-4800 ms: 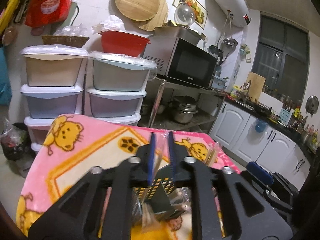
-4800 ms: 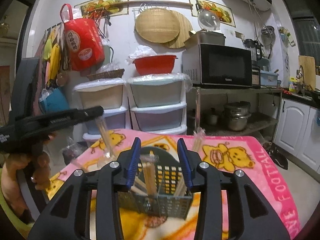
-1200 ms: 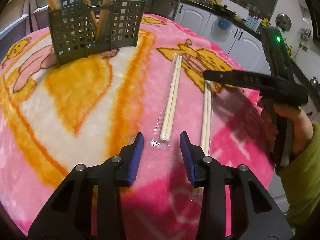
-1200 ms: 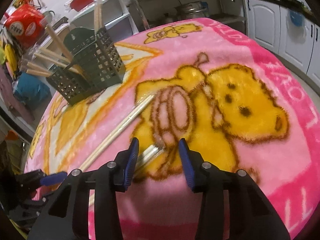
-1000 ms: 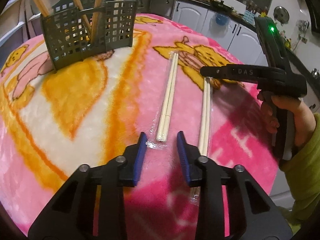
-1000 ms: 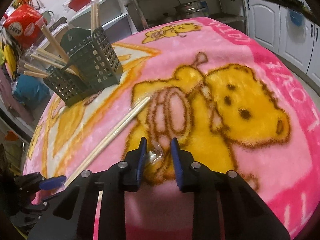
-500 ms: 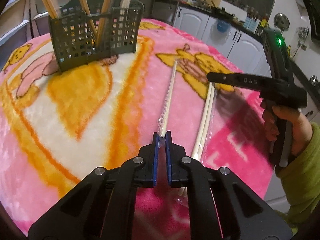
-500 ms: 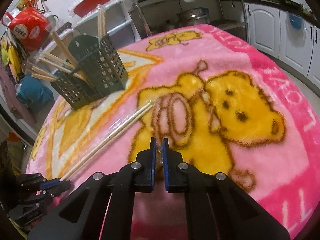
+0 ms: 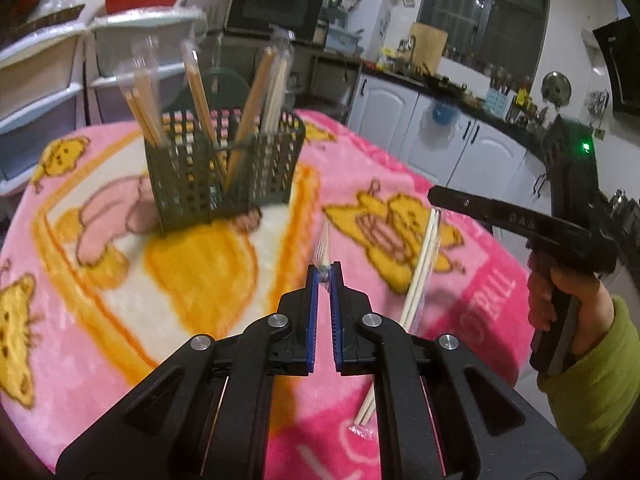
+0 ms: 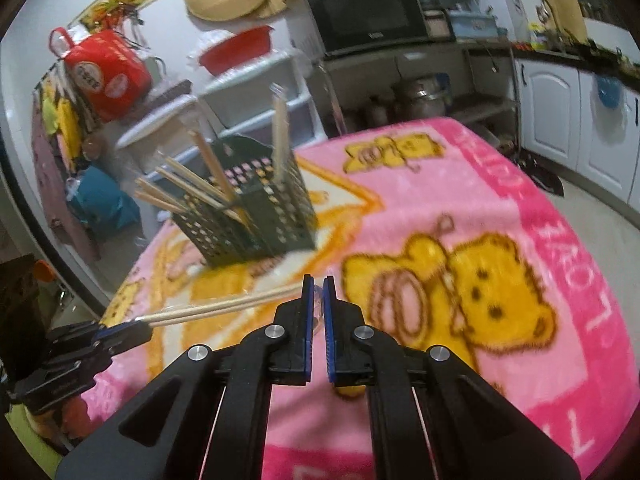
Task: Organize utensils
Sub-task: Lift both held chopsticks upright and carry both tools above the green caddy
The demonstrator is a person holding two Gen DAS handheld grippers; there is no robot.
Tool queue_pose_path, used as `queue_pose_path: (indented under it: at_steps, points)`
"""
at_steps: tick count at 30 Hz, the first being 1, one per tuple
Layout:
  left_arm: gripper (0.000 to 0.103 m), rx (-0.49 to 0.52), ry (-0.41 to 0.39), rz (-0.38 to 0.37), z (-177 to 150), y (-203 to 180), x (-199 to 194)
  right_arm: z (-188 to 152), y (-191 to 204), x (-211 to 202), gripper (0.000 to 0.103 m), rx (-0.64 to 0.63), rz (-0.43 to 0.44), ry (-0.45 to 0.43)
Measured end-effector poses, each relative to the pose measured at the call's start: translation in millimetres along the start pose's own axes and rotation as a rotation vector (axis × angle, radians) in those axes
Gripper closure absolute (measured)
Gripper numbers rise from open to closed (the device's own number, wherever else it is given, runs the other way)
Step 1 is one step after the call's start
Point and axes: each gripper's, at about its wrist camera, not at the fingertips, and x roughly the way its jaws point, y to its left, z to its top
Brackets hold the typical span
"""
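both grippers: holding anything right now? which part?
Yes. The left gripper pinches one wrapped chopstick pair at its near end. The right gripper pinches the near end of the other wrapped pair. Both holds are at the wrapper tips.

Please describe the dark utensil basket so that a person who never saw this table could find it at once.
Find the pink bear-print blanket that covers the table. On the part nearest the white storage drawers stands the dark basket with grid walls. It is the only upright container on the blanket, and wrapped chopsticks stick out of its top.
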Motion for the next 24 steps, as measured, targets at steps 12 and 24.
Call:
queue_pose_path:
  at_steps: [12,24]
  points:
    - [0.100,0.038,-0.121,-0.005,44.2,-4.7,-27.9,42.5,52.5,-29.1,0.098,-0.121,0.042,-0.108]
    - [0.100,0.075,-0.205,-0.013,81.9,-15.8,-46.7,86.5,78.0,-55.2,0.099,-0.201,0.031,-0.218]
